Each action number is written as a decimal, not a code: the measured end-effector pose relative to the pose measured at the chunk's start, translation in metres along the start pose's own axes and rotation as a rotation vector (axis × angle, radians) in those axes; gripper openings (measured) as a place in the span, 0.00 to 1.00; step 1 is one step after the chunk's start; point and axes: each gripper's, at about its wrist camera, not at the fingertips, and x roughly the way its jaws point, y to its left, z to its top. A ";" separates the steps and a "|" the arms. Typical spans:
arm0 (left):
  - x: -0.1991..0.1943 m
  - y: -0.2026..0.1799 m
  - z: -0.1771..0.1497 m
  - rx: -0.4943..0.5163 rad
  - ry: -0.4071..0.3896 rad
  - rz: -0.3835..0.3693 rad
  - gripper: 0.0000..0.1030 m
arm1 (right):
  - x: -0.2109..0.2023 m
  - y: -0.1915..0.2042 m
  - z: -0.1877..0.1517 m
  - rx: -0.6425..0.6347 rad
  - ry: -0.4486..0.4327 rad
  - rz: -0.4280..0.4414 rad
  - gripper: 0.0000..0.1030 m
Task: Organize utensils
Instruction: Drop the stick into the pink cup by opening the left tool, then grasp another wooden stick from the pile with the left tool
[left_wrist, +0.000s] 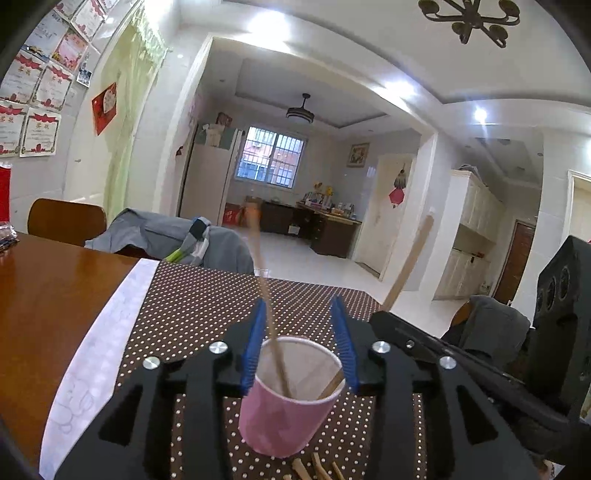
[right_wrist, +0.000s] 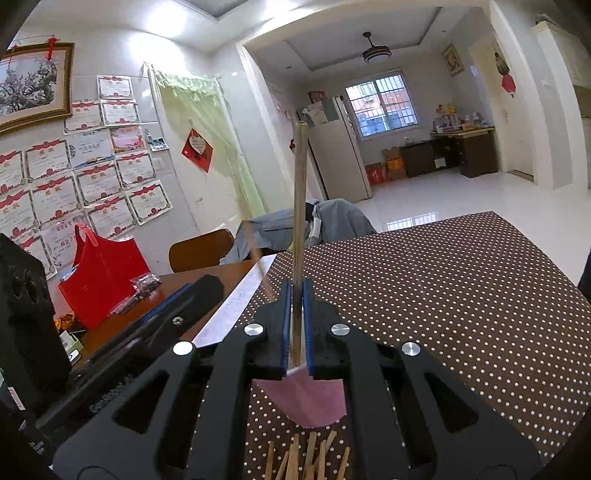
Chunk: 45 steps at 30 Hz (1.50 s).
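While clamped, chopstick (right_wrist: 300, 206) stands seemingly near upright.

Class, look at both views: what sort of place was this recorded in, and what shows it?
Most likely a family home's dining area: a wooden table under a dotted cloth, a fridge in the next room, and framed certificates covering the wall.

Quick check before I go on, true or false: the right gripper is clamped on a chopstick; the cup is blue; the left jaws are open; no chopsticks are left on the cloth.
1. The right gripper is clamped on a chopstick. True.
2. The cup is blue. False: it is pink.
3. The left gripper has its jaws open. True: a chopstick stands between them, unpressed.
4. No chopsticks remain on the cloth. False: loose chopsticks lie in front of the cup.
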 end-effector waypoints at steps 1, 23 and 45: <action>-0.002 0.000 0.000 -0.001 0.004 0.003 0.38 | -0.002 -0.001 0.000 0.001 0.002 -0.004 0.07; -0.063 -0.027 -0.026 0.055 0.229 0.030 0.45 | -0.067 -0.015 -0.027 -0.014 0.110 -0.101 0.51; -0.045 -0.002 -0.125 0.014 0.678 0.176 0.45 | -0.076 -0.040 -0.098 -0.041 0.409 -0.111 0.52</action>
